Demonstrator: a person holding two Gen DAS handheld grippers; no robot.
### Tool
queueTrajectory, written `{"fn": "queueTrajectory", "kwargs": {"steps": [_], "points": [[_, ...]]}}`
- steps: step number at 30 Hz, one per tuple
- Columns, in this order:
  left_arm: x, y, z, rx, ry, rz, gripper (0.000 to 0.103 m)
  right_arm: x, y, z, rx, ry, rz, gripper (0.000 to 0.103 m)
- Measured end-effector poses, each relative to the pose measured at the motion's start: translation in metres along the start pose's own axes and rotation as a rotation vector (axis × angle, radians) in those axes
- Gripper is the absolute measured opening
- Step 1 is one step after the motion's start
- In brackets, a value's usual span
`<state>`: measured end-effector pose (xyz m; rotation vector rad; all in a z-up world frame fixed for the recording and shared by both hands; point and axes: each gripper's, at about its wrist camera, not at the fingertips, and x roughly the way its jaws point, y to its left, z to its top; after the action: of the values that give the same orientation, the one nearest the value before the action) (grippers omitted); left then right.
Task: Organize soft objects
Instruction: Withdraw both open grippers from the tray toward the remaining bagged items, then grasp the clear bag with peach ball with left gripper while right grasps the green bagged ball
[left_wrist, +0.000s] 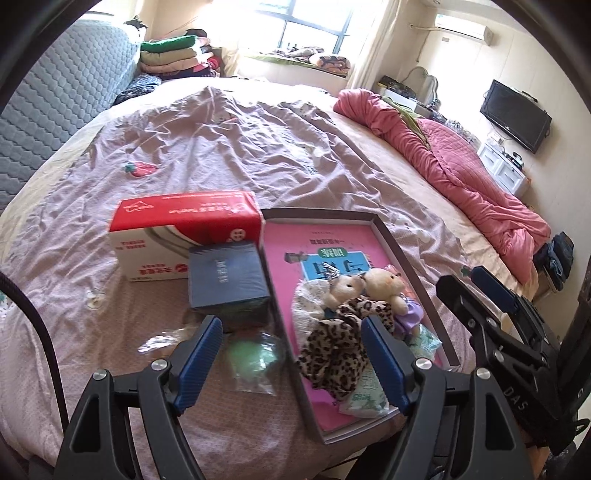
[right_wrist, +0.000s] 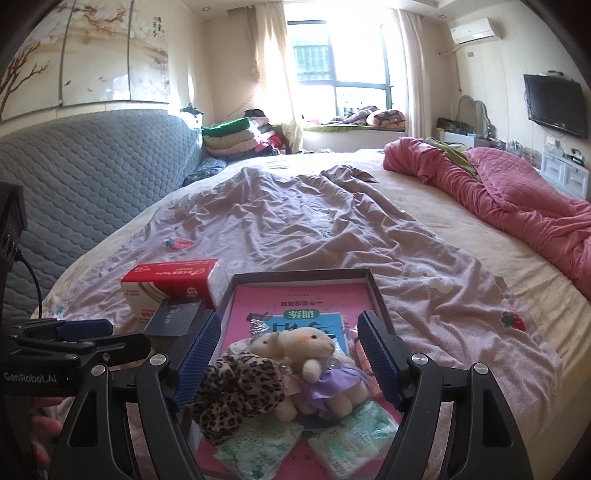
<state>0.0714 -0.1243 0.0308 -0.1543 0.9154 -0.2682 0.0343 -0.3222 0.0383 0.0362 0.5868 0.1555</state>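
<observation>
Between the right hand-held gripper's wide, empty jaws sits the plush bear: light, squashy; pinch its torso.

Red tissue box by blue box, pink quilt, wall TV, AC unit

Leopard-print scrunchie, cream bear in lilac, pink book, red-white tissue pack
</observation>
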Motion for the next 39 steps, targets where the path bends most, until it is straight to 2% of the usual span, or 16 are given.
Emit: {"fn": "queueTrajectory", "kwargs": {"steps": [12,19,31,39], "points": [[-0.032,0.041,0.01,-0.046,-0.047,0.081,0.077,-0.012,0.02,0.008,-0.018,-0.021,0.066,0.078],[-0.042,0.072,0.011,-0.086,-0.034,0.126,0.077,-0.013,0.048,0.009,-0.089,-0.009,0.126,0.078],[-0.025,0.104,-0.01,-0.115,0.049,0.158,0.077,-0.001,0.117,-0.017,-0.365,0.063,0.199,0.078],[0.0,0.115,-0.026,-0.122,0.113,0.145,0.077,0.02,0.145,-0.047,-0.527,0.139,0.195,0.078]]}}
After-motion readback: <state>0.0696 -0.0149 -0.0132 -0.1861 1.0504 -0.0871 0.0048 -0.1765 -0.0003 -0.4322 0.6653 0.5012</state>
